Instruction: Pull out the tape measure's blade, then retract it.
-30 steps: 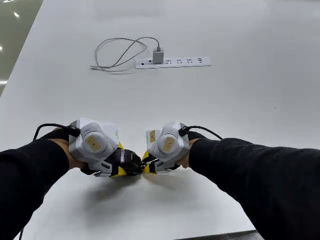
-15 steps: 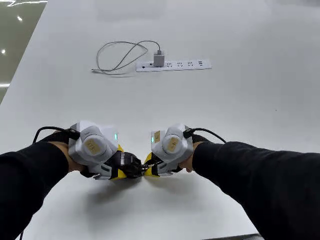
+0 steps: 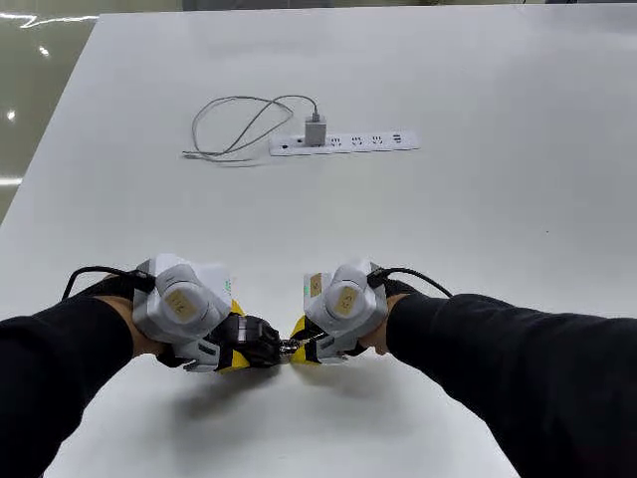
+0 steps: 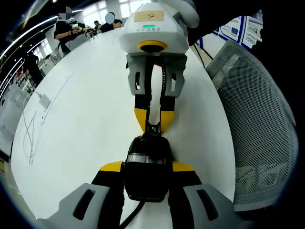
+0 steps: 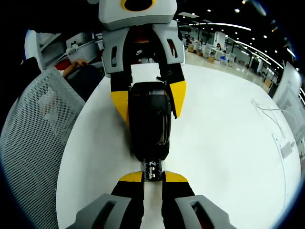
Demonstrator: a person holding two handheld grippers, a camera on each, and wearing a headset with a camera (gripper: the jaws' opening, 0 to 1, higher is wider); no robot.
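A black tape measure [image 3: 255, 342] sits low over the white table [image 3: 448, 229], clamped between the yellow fingertips of my left gripper [image 3: 247, 345]. In the left gripper view the case [image 4: 147, 164] lies between my own fingers [image 4: 112, 167]. My right gripper [image 3: 299, 349] faces it from the right and is shut on the blade's end. In the right gripper view a short stretch of blade [image 5: 151, 168] marked "2" runs from the case [image 5: 149, 121] into my right gripper [image 5: 152, 177]. The right gripper [image 4: 152, 119] pinches the hook in the left gripper view.
A white power strip [image 3: 343, 142] with a plugged charger [image 3: 316, 130] and a looped grey cable [image 3: 239, 124] lies at the far middle of the table. A grey mesh chair [image 4: 259, 124] stands just behind the near table edge. People sit at distant desks [image 4: 71, 26].
The head camera has tilted, so the power strip sits lower in the picture. The two grippers stand slightly farther apart, and a short piece of blade now shows between them.
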